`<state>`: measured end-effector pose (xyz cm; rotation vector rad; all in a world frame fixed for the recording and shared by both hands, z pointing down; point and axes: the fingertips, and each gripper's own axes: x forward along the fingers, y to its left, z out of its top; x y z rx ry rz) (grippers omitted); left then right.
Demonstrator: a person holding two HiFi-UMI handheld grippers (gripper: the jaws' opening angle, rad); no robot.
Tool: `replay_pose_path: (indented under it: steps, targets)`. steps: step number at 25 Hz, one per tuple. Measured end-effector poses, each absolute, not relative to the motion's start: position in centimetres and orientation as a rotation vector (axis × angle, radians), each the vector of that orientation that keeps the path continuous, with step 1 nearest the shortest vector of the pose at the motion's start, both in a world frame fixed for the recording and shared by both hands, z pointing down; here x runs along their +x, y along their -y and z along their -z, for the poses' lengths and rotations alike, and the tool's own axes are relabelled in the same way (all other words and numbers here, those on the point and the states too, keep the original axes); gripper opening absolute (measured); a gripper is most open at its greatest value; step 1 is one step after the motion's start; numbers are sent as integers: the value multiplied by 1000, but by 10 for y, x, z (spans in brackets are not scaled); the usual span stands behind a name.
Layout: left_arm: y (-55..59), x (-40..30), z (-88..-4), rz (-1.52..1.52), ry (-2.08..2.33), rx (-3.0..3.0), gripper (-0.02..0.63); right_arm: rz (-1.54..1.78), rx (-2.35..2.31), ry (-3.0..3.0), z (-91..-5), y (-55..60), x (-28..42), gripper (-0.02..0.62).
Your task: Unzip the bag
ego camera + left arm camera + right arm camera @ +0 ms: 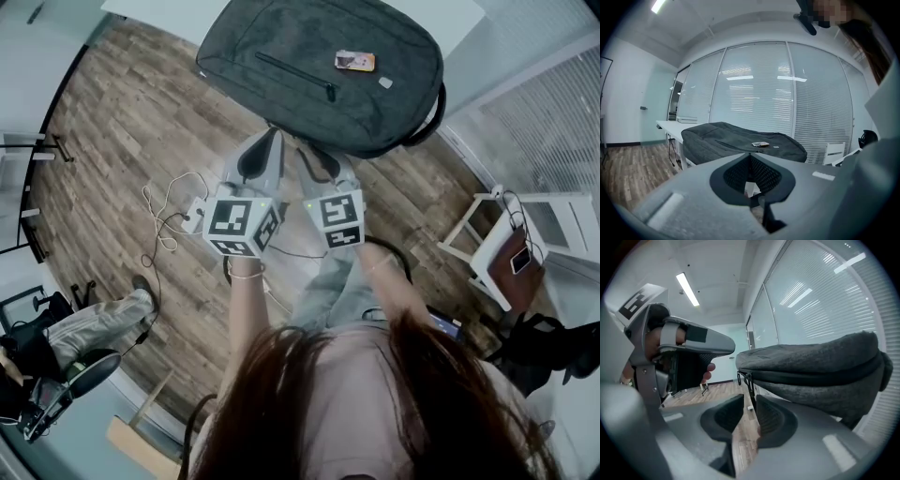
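Two hand-held grippers point away from the person, side by side and tilted slightly down. The left gripper (270, 141) has its jaws pressed together with nothing between them. The right gripper (306, 155), just beside it, has its jaws a narrow gap apart, gripping nothing. The left forearm (246, 305) and right forearm (380, 281) reach forward.

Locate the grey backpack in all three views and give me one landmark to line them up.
Head view: backpack at top centre, seen from above.
Left gripper view: mid-frame, slightly left of centre, lying flat.
Right gripper view: fills the right side, with zipper pulls hanging at its left end.
Shared landmark: the window blinds, at the right edge in the head view and behind the backpack in both gripper views.
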<state>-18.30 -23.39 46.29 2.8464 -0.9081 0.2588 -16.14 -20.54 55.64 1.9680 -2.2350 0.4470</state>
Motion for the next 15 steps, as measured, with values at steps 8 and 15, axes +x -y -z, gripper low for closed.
replay_pose_path:
  steps: [8, 15]
  targets:
    - [252, -167, -471, -304, 863, 2869, 9, -517, 2034, 2334, -552, 214, -161, 87]
    - [275, -162, -474, -362, 853, 2866, 9, -601, 2086, 2414, -541, 216, -161, 87]
